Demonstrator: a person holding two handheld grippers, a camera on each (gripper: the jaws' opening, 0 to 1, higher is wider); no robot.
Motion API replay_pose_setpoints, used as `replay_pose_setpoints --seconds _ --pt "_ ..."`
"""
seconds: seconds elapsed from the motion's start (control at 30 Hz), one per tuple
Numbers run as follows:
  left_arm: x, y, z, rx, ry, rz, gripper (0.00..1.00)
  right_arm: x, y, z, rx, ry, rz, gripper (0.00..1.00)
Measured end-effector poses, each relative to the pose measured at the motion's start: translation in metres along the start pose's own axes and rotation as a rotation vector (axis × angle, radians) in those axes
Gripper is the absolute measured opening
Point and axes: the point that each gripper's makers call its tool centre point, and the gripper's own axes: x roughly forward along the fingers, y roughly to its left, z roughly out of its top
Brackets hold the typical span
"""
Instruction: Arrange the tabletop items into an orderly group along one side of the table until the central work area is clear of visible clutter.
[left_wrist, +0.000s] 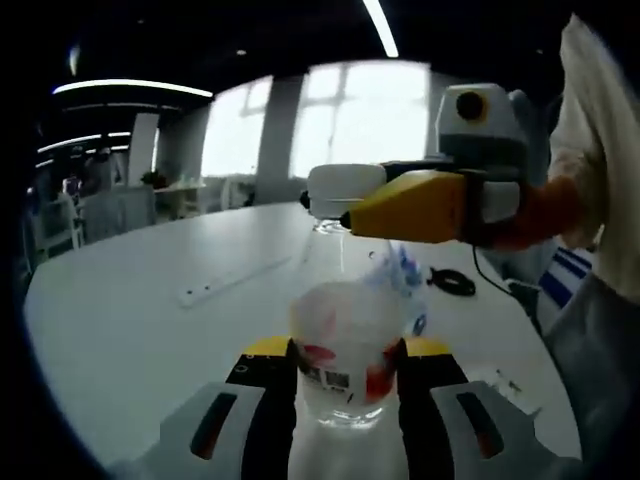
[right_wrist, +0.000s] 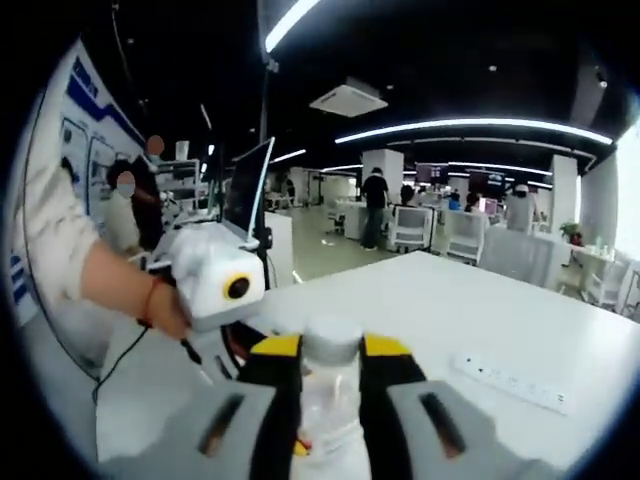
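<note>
Above table (left_wrist: 150, 320), both tools grip bottle (left_wrist: 345, 350).

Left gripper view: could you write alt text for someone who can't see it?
A clear plastic bottle stands on a white table, its body clamped by the left gripper while the right gripper grips its cap from the right. A white power strip lies beyond.

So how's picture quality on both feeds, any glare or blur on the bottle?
Left gripper view: bright windows behind wash out the bottle neck, the right gripper on its cap is backlit, and the label is soft. Right gripper view: evenly lit, the bottle between the jaws is blurred, and the fisheye bends the ceiling lights.
</note>
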Motion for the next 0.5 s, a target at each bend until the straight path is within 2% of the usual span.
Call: replay_pose_setpoints --seconds 0.5 --pt "0.0038 0.0046 -0.0052 0.019 0.009 0.024 0.35 0.0001 0.0002 -0.0063 -0.067 0.007 -0.020 0.17"
